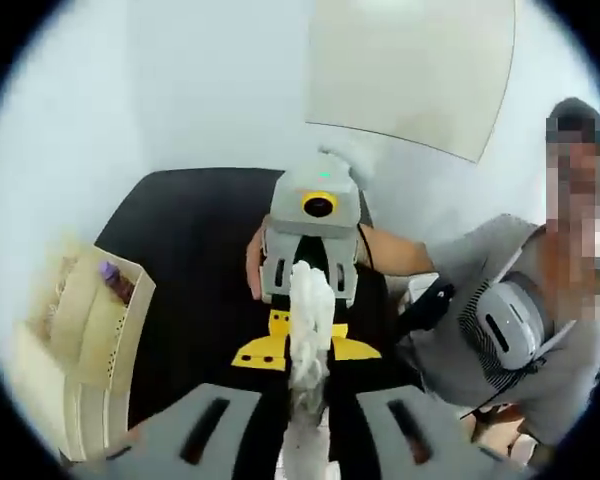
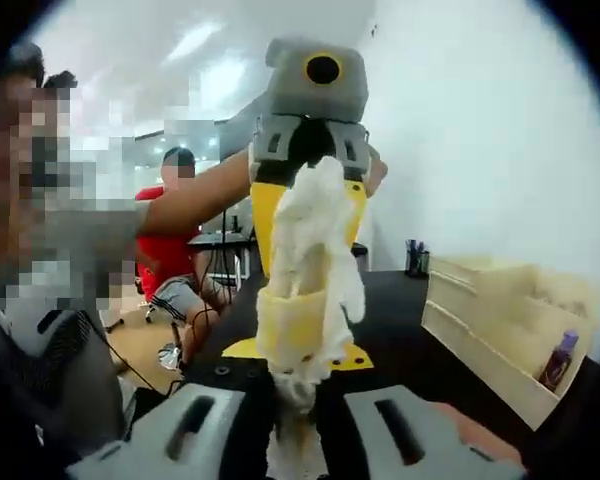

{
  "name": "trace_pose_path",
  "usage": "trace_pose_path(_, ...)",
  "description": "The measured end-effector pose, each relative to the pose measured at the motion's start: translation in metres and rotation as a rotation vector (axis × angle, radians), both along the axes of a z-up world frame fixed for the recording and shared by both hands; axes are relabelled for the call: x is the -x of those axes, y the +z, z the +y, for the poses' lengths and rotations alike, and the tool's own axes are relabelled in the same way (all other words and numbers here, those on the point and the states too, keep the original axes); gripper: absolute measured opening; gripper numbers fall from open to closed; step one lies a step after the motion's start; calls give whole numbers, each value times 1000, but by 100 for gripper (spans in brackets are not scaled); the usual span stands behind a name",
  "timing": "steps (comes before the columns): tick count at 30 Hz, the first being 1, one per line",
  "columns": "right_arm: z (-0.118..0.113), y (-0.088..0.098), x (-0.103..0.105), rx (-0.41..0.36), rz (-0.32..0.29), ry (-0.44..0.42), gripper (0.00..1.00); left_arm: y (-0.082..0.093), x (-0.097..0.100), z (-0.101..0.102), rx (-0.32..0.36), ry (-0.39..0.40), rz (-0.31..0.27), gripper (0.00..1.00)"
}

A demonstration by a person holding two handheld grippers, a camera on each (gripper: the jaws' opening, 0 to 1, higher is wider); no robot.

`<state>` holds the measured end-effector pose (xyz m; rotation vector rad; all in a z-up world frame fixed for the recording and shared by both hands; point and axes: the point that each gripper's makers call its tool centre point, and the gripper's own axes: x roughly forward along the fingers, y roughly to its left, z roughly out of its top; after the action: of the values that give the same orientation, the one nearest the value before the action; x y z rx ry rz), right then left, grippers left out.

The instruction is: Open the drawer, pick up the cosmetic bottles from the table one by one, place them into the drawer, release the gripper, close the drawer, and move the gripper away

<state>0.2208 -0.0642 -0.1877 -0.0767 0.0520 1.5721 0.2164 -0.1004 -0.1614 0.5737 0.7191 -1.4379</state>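
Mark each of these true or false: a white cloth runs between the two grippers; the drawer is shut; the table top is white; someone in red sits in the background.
1. A white cloth runs between the left hand-held gripper and the right hand-held gripper. True.
2. The drawer is shut. False: the drawer stands open, with a purple-capped bottle inside.
3. The table top is white. False: the table is black.
4. Someone in red sits in the background. True: a person in a red shirt sits behind, in the right gripper view.
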Motion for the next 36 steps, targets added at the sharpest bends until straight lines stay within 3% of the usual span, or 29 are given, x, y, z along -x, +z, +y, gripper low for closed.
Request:
trace_pose_path(4,-1,9,-5,-48,18,-24,10,10,-8,-3,68,22,-53,15)
trace_pose_path(7,-6,21,-5,-103,33,-11,10,24,-16,-9,155,51,-74,33)
trace_pose_path(8,-9,25,-7,-120,36,-7,10,25,-16,-8,160,49,-70,37)
trace_pose_path(11,-12,30,-8,-149,46,-9,10,35,-21,-12,262,67,-60,44)
trace_pose_path(14,-15,33,-9,-169,50,-18,10,46,-27,-11,368,93,-56,45)
trace_pose_path(19,-24,43,-13,-219,59,-41,10,72,-39,-2,599,139,-59,45)
trace_pose_path(22,-23,44,-11,-236,59,-56,10,80,-41,4,686,147,-51,45)
trace_pose_path(31,-19,39,-11,-233,82,-65,10,50,-47,18,751,165,-2,44)
trace_pose_path(36,-18,38,-11,-232,91,-59,10,42,-48,20,797,161,21,33)
